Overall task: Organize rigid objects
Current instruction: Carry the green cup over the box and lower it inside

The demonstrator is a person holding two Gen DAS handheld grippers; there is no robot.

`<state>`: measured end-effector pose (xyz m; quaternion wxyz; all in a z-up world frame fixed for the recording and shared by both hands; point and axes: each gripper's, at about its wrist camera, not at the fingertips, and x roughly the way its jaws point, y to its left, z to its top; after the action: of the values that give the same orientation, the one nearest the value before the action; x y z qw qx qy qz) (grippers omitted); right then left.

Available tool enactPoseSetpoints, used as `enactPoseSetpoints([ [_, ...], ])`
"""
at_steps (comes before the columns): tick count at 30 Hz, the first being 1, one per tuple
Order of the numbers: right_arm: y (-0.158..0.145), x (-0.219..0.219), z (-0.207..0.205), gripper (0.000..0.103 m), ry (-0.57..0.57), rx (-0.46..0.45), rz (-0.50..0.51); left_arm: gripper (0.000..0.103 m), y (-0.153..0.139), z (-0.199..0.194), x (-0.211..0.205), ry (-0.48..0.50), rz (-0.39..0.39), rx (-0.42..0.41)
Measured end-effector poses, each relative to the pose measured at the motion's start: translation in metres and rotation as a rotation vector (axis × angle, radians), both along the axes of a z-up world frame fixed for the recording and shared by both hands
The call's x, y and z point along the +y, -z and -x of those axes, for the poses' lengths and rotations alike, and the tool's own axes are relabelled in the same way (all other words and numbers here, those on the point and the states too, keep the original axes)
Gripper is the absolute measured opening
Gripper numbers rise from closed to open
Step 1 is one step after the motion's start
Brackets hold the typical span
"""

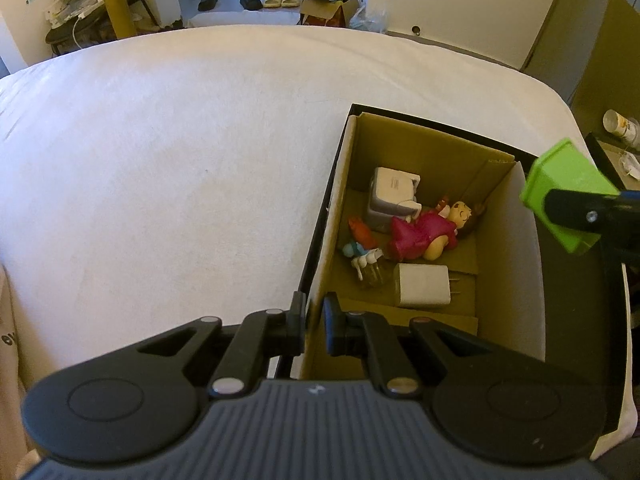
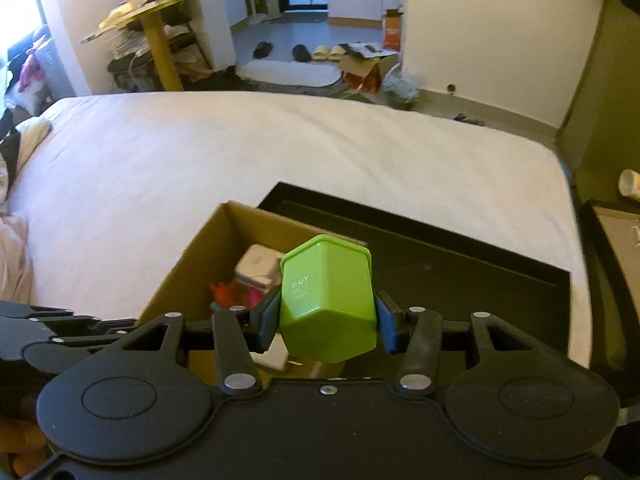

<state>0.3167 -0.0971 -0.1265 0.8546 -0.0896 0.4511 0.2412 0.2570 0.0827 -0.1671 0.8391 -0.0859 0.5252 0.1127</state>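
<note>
On the white bed (image 1: pixel 160 160) sits an open cardboard box (image 1: pixel 532 280), and the right gripper (image 2: pixel 326 320) holds a green plastic cup (image 2: pixel 328 300) just above it. The two fingers squeeze the cup's sides, one on each side, open only as wide as the cup.

The cup could slip out, because its sides look smooth and it hangs tilted. It could also land on the doll in the pink dress (image 1: pixel 424 232) or the white charger (image 1: pixel 422 284) already in the box, and knock them about.

The left gripper (image 1: pixel 314 328) pinches the box's near left wall, fingers closed tight on the thin cardboard. If it lets go, the box might slide. Both grippers point steeply down toward the box.
</note>
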Motion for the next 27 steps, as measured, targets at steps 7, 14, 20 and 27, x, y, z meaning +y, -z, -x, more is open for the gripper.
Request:
enactPoseSetpoints([
  [7, 0.01, 0.018, 0.003, 0.048, -0.024, 0.04, 0.014, 0.008, 0.001, 0.001, 0.002, 0.0, 0.011, -0.005],
  [14, 0.023, 0.03, 0.005, 0.049, -0.055, 0.108, 0.035, 0.008, 0.001, 0.002, 0.004, 0.001, 0.015, -0.008],
  [20, 0.033, 0.039, 0.006, 0.049, -0.065, 0.196, 0.024, 0.008, 0.002, 0.002, 0.005, 0.002, 0.019, -0.009],
  [27, 0.051, 0.043, 0.0, 0.049, -0.029, 0.316, 0.007, 0.008, 0.003, 0.002, 0.006, 0.003, 0.027, -0.012],
])
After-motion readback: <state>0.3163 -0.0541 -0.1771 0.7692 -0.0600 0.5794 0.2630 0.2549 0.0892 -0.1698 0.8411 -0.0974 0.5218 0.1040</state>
